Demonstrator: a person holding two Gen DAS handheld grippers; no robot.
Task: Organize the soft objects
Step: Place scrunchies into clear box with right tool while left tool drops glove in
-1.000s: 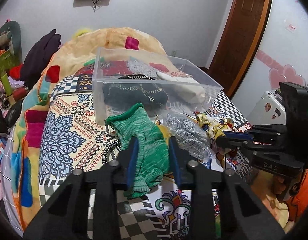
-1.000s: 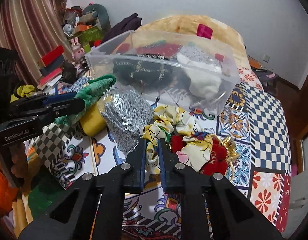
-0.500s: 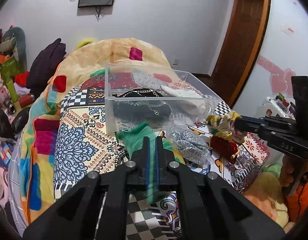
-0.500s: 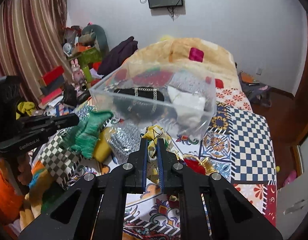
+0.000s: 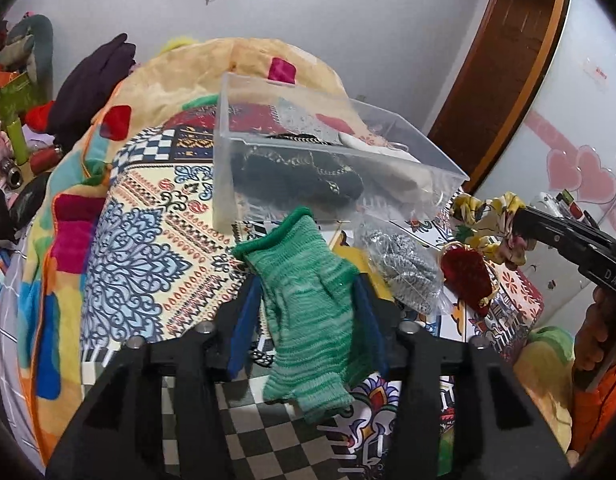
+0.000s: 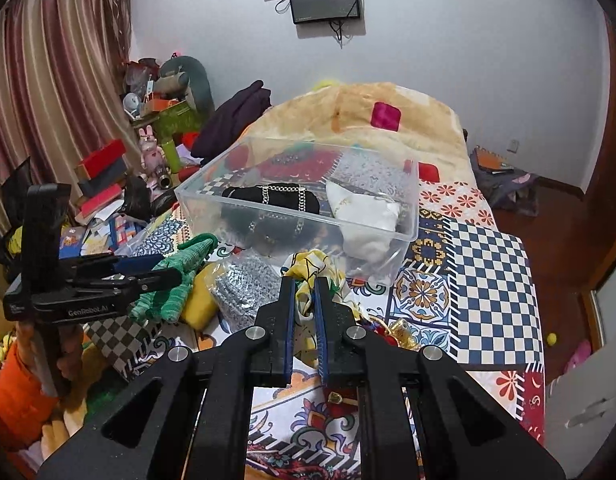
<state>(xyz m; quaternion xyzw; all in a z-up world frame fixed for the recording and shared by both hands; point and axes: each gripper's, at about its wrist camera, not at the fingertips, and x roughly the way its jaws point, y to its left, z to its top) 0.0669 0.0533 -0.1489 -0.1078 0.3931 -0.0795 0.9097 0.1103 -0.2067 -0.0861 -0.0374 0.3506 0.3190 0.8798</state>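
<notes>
Half the yellow scrunchie (image 6: 308, 270) hides inside the right gripper (image 6: 303, 280).

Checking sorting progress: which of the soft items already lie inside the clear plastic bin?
Two: the black chain-trimmed pouch and white cloth bundle. The green knit glove and yellow floral scrunchie remain outside.

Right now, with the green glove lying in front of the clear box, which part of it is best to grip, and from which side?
Grip the green glove across its palm, coming from the near side, as the left gripper already straddles it. The flat knit is narrow enough there to fit between the fingers, whose jaws have just opened. The cuff lies close to the clear box wall, which leaves less room.
</notes>
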